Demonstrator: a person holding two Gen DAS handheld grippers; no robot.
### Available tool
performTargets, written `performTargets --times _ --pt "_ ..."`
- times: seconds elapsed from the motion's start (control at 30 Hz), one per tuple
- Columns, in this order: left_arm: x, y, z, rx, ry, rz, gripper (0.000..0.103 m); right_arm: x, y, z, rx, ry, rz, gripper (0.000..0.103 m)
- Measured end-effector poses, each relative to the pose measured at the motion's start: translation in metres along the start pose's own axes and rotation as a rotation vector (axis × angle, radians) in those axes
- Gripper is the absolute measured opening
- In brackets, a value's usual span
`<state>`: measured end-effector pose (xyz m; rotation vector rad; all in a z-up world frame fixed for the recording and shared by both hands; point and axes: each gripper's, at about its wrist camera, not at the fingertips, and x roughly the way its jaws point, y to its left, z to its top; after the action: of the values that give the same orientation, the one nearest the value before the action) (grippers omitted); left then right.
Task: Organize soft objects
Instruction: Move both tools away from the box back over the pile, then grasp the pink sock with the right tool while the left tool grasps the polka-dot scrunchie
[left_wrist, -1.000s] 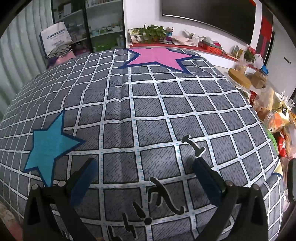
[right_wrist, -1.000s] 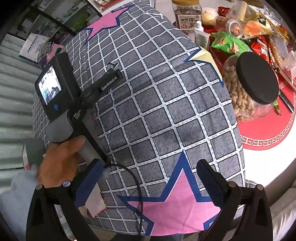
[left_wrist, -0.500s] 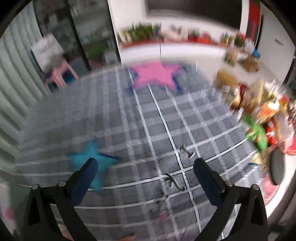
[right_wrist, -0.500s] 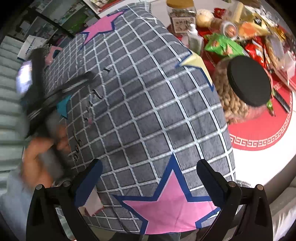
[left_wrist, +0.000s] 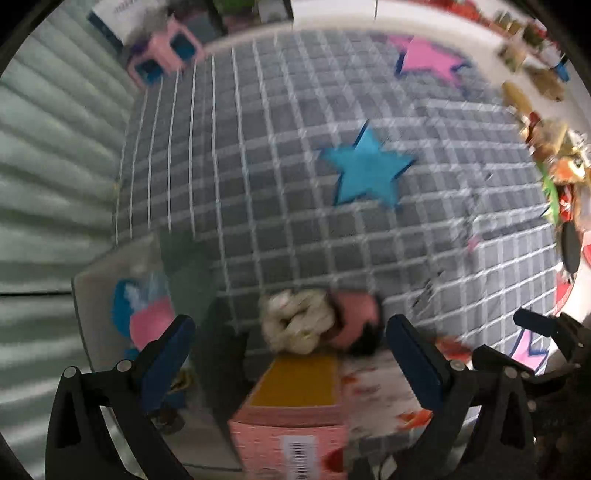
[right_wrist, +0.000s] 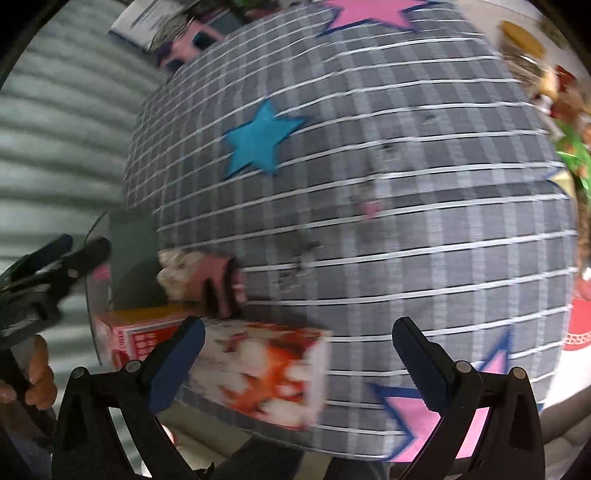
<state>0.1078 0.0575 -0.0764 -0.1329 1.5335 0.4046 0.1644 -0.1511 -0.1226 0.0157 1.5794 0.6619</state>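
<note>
At the far left of the left wrist view a pale lidded bin (left_wrist: 110, 280) shows blurred blue and pink shapes inside or behind its wall; I cannot tell which. Just right of it, the left gripper (left_wrist: 288, 343) has swung down and leftward from the open middle of the quilt, where it pointed a second ago, to the near edge. It is spread wide and holds nothing. Between its fingers lie the soft objects: a cream plush bundle (left_wrist: 295, 325) touching a pink soft piece (left_wrist: 356, 317), both against the edge of the grey checked quilt (left_wrist: 461, 258). A pink and yellow carton (left_wrist: 295, 417) sits just in front of them.

The right wrist view has turned the same way. The right gripper (right_wrist: 295, 347) is also wide open and empty, with the carton (right_wrist: 258, 373) partly between its fingers and the plush bundle (right_wrist: 177, 273) beyond. Further right, the blue star (right_wrist: 258, 144) on the quilt and the cluttered desk (right_wrist: 576, 325) edge slide past in blur.

Judging from this, both grippers have now found the soft things, and picking them up can begin, probably starting with the plush.
</note>
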Motion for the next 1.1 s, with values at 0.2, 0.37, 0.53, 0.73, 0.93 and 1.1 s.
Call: performTargets --times 0.2,0.37,0.53,0.73,0.93,1.1 --pt "0.049 0.01 0.019 0.018 0.206 -0.092 0.103 0.049 0.047 0.005 -0.047 0.104 -0.031 0.102" --pt "0.089 0.009 0.026 -0.018 0.349 -0.137 0.103 0.08 0.063 0.013 -0.099 0.16 -0.063 0.102" --pt "0.124 0.005 0.027 -0.025 0.463 -0.151 0.103 0.104 0.069 0.02 -0.132 0.201 -0.059 0.102" --pt "0.155 0.004 0.024 -0.064 0.565 -0.167 0.101 0.131 0.066 0.025 -0.102 0.244 -0.019 0.102" --pt "0.17 0.003 0.034 -0.039 0.588 -0.158 0.095 0.144 0.075 0.028 -0.103 0.238 -0.005 0.096" --pt "0.189 -0.005 0.025 -0.039 0.659 -0.19 0.053 0.147 0.091 0.031 -0.143 0.236 -0.003 0.038"
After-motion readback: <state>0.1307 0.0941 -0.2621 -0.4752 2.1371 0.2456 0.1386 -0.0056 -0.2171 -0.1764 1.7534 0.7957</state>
